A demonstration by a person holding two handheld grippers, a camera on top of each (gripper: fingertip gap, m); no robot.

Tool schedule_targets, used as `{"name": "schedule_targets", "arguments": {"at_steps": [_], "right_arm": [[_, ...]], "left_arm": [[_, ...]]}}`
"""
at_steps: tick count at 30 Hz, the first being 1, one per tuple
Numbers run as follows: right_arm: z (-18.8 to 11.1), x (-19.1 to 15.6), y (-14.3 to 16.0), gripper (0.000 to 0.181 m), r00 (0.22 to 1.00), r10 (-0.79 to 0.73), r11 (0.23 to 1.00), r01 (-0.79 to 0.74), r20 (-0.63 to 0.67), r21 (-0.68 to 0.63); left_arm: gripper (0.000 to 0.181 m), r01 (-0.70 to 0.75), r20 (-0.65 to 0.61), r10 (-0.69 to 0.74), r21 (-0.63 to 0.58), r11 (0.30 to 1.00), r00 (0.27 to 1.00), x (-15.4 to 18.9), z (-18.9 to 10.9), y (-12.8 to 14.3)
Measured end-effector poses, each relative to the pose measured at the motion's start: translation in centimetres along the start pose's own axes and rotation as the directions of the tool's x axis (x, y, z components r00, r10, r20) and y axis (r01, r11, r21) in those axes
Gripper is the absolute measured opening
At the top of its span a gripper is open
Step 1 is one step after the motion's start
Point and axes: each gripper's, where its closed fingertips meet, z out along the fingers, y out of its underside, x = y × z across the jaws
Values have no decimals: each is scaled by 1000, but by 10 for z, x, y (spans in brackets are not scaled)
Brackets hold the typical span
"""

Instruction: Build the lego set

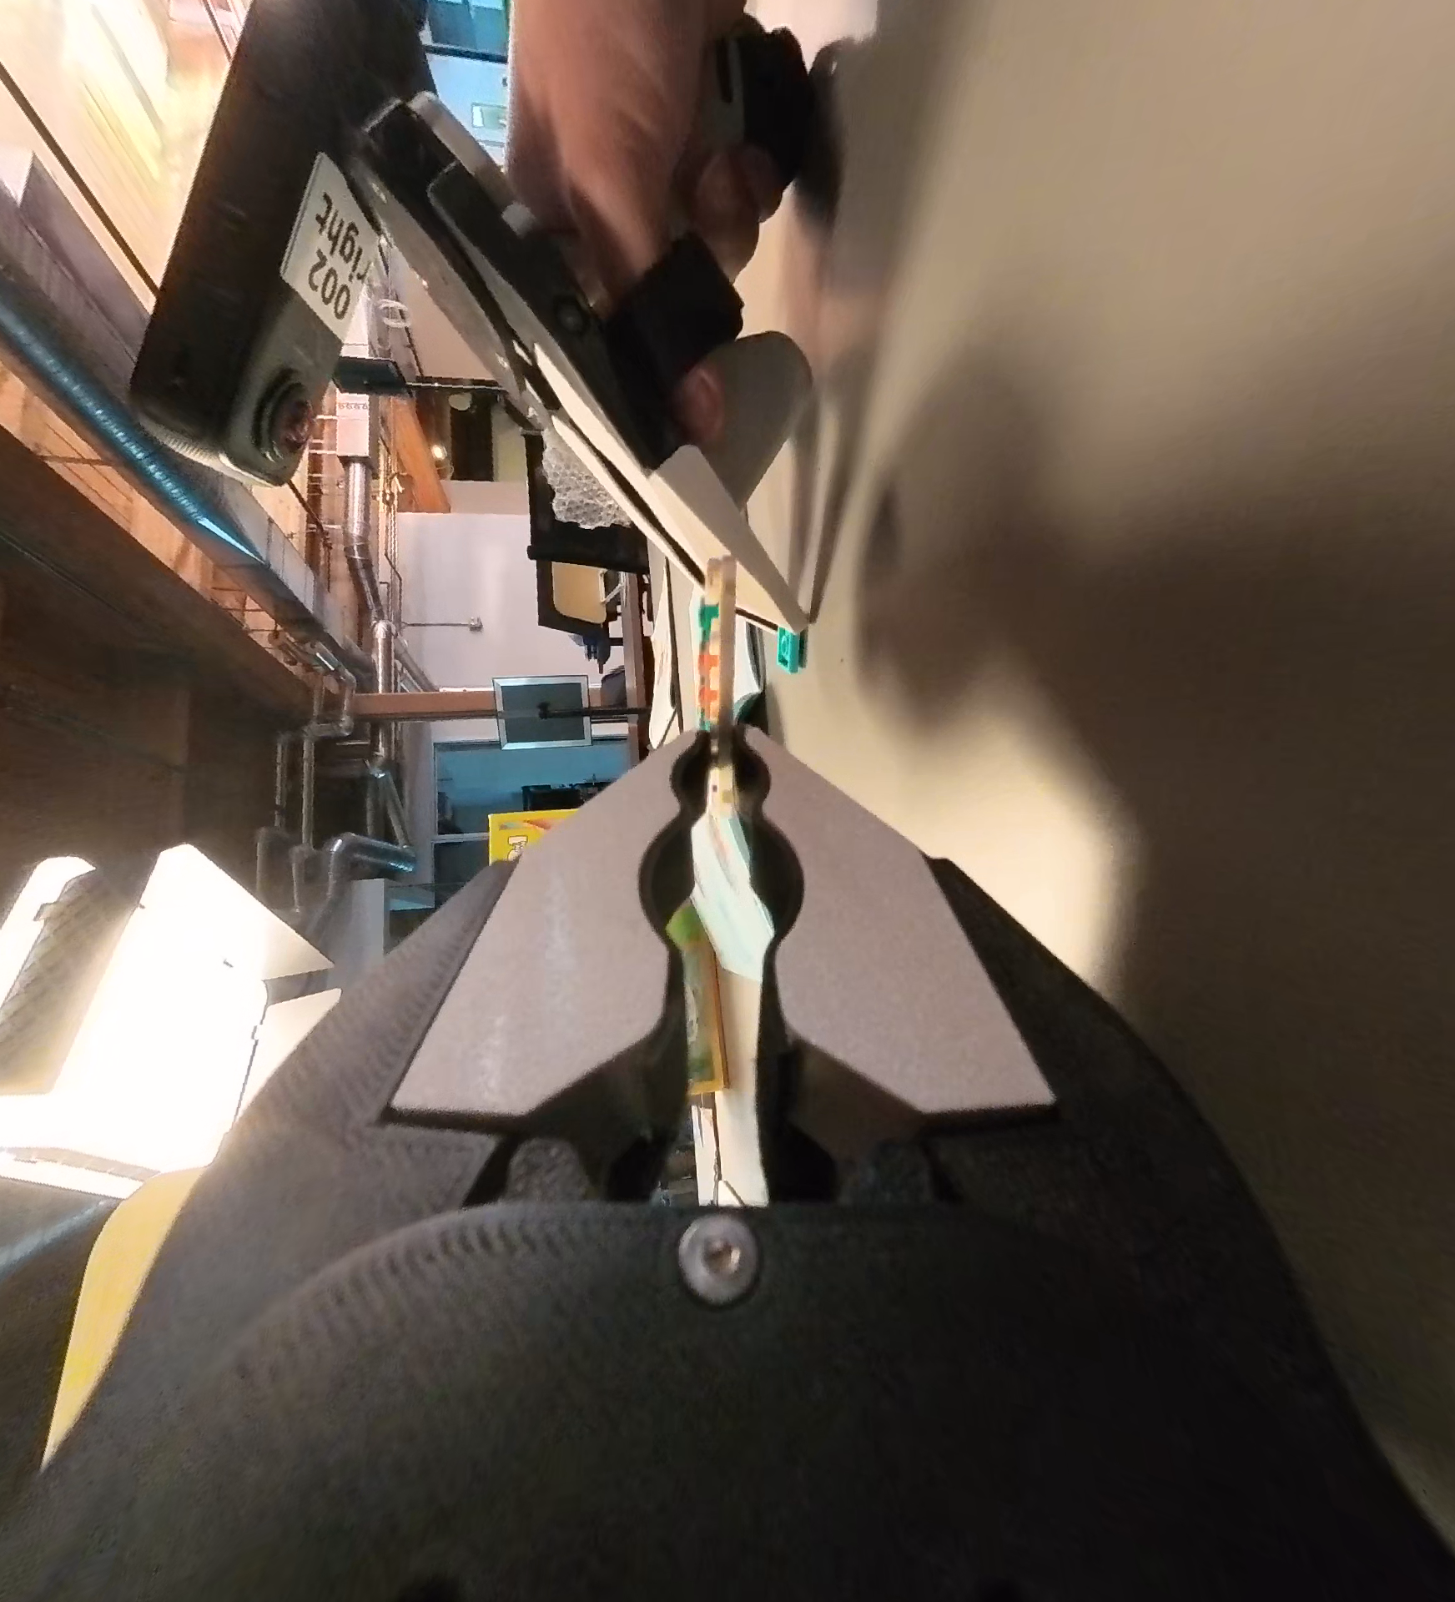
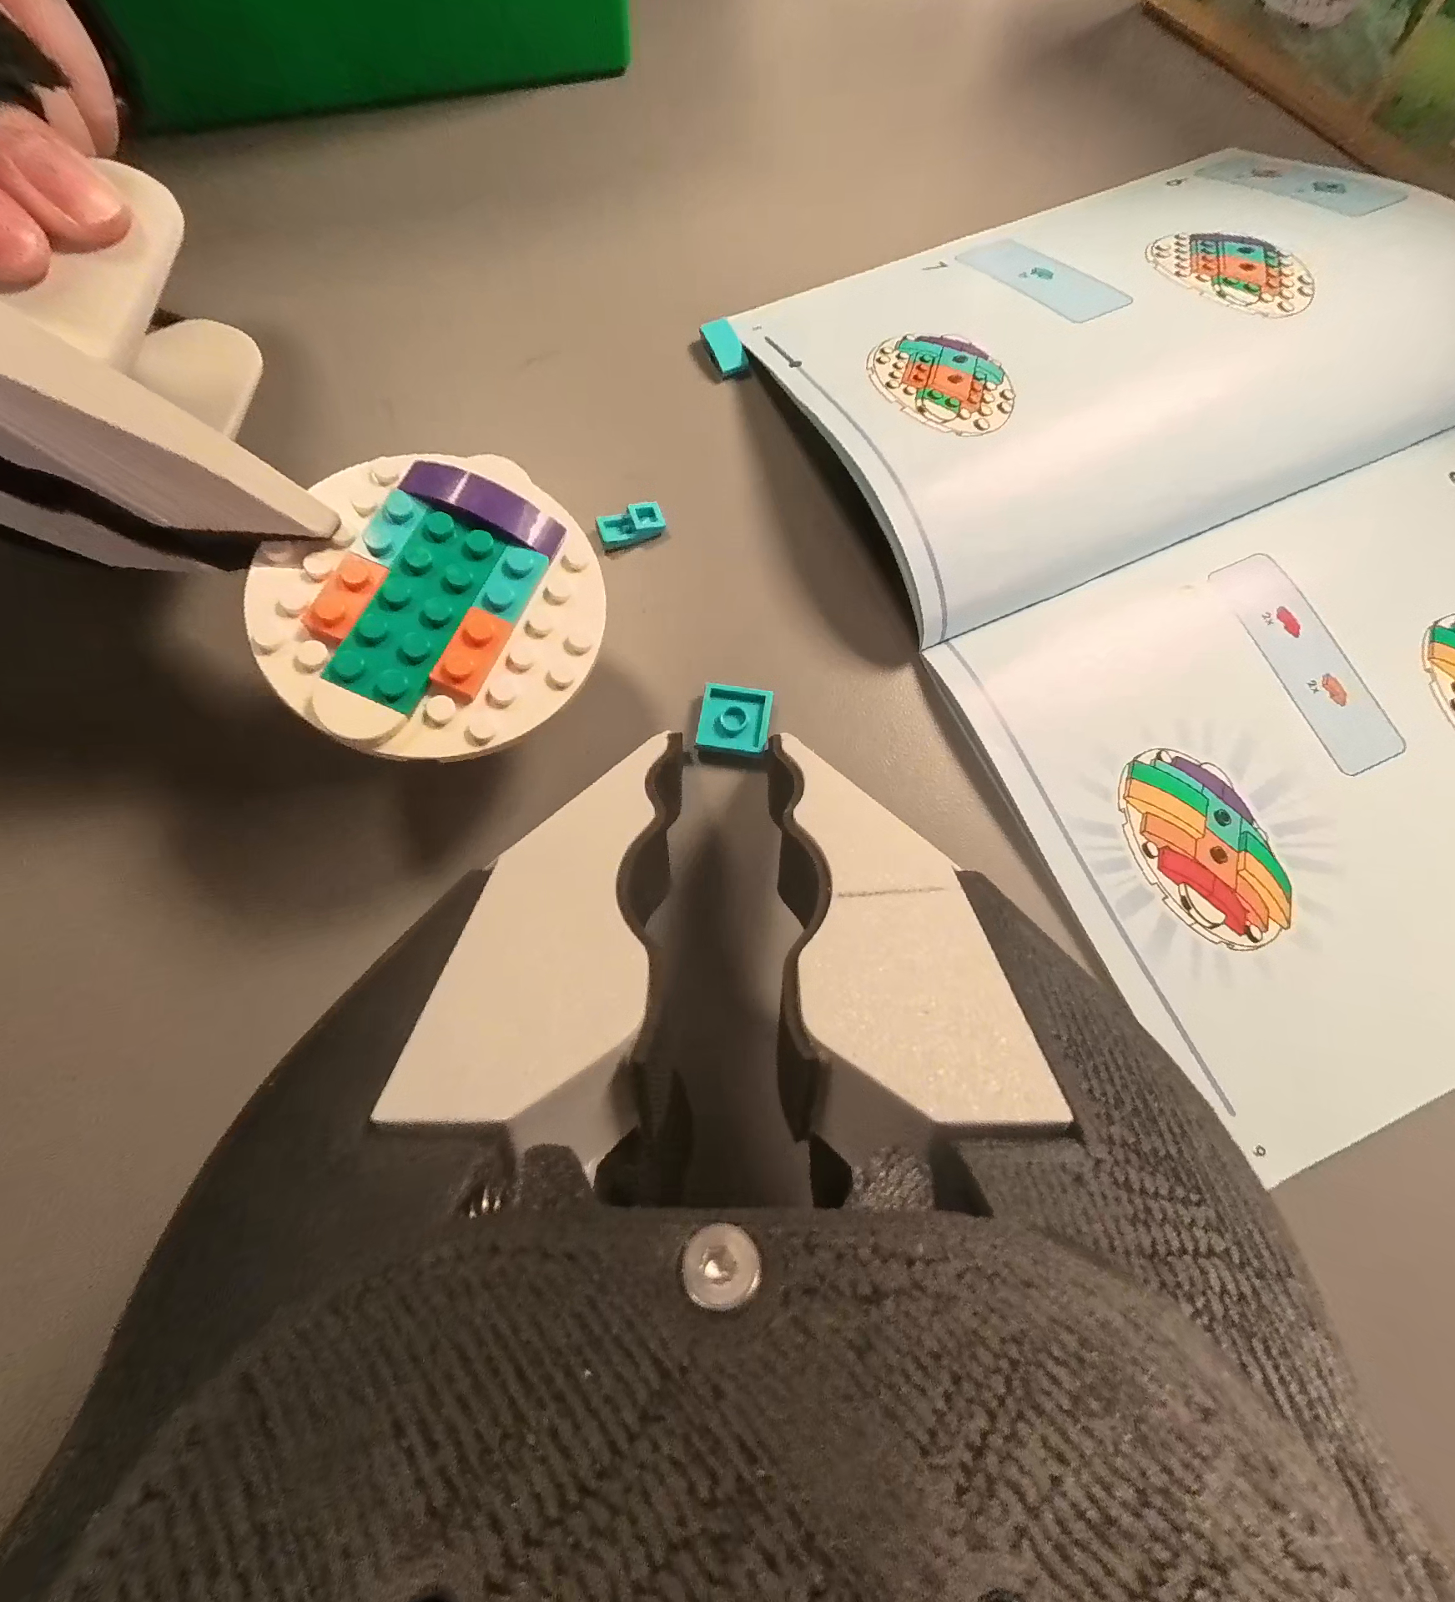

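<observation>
Left gripper [image 2: 308, 542] pinches the round white plate [image 2: 533, 641] steady; beside it, the right gripper [image 2: 728, 744], slightly parted and empty, brackets a teal tile [image 2: 734, 721] for pickup

Printed booklet [image 2: 1140, 537], labelled sticker [image 1: 327, 238] on gripper

bare table [image 2: 143, 954] left/front: free | booklet [image 2: 1140, 520] blocks right | green box [image 2: 377, 52] blocks far-left
</observation>
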Motion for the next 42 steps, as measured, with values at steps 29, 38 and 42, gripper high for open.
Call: {"name": "schedule_targets", "arguments": {"at_steps": [29, 38, 42], "right_arm": [[-19, 13, -4, 14, 488, -851, 523, 819, -193, -235], [-28, 5, -3, 14, -589, -803, -564, 698, 94, -442], [-27, -12, 3, 16, -718, -687, -696, 608, 109, -383]], "left_arm": [[4, 10, 13, -10, 6, 1000, 1000, -5, 0, 0], [4, -3, 22, 2, 14, 1000, 1000, -7, -1, -3], [4, -4, 24, 4, 17, 1000, 1000, -7, -1, -4]]}}
